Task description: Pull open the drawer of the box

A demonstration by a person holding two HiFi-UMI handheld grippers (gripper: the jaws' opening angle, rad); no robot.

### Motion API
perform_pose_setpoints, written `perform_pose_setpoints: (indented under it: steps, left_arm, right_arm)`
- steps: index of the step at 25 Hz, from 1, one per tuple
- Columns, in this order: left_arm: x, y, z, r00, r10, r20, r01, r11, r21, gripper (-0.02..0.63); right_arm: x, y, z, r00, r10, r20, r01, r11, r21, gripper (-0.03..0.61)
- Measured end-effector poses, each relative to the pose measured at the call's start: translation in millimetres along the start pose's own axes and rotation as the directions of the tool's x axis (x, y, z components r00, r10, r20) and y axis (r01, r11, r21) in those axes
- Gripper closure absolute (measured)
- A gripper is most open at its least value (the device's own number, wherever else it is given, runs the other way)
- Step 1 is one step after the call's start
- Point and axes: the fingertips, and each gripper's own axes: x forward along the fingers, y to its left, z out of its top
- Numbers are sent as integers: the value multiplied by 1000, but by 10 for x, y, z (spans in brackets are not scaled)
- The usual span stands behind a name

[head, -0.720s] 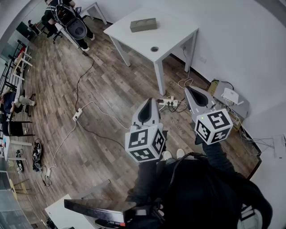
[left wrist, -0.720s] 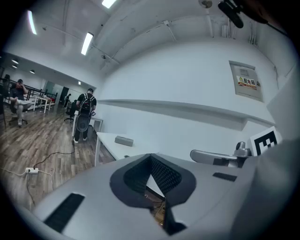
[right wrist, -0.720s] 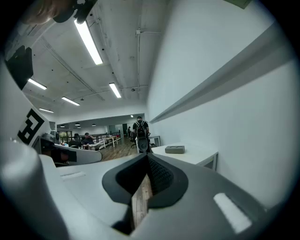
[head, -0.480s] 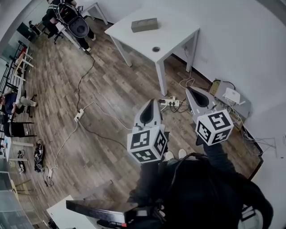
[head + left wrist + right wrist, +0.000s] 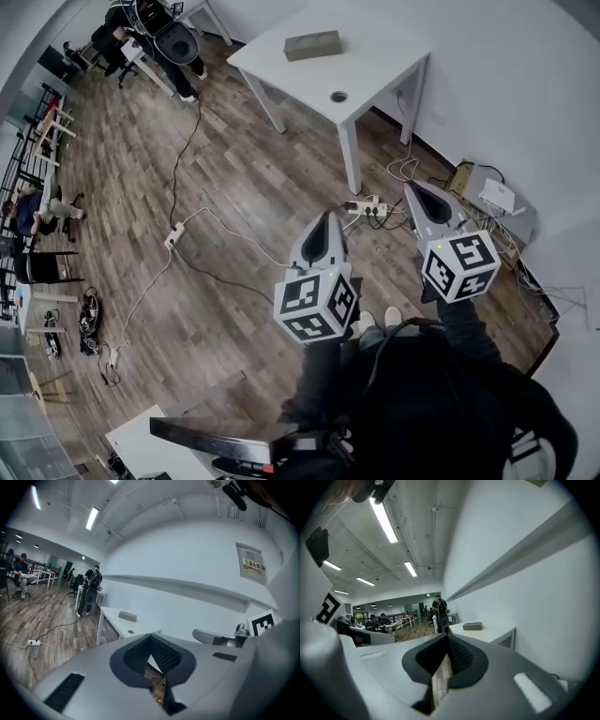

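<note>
A flat grey box (image 5: 313, 44) lies on a white table (image 5: 375, 70) by the far wall; which side its drawer is on cannot be made out. It also shows small in the left gripper view as the box (image 5: 127, 616) and in the right gripper view as the box (image 5: 473, 626). My left gripper (image 5: 325, 221) and right gripper (image 5: 413, 191) are held in the air over the wooden floor, well short of the table. Both point toward it. The left gripper (image 5: 153, 660) and right gripper (image 5: 442, 670) are shut, with nothing between the jaws.
A power strip (image 5: 370, 208) and cables lie on the floor between me and the table. Small devices (image 5: 492, 197) sit against the right wall. A person with a backpack (image 5: 173, 37) stands beyond the table's left end. A desk edge (image 5: 216, 436) is behind me.
Both grippers sit slightly lower and further right in the head view, and the table has shifted a little right. The jaws are as they were.
</note>
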Motion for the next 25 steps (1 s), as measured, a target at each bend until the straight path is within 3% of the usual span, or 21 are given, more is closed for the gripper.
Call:
perform_pose_setpoints:
  steps: [15, 25]
  left_arm:
    - [-192, 936, 21, 996, 91, -3, -91, 992, -81, 618]
    - [577, 1536, 451, 983, 178, 35, -174, 979, -107, 618]
  right_arm:
    - [459, 470, -84, 999, -9, -35, 7, 999, -51, 588]
    - [1627, 239, 39, 997, 64, -40, -67, 996, -63, 587]
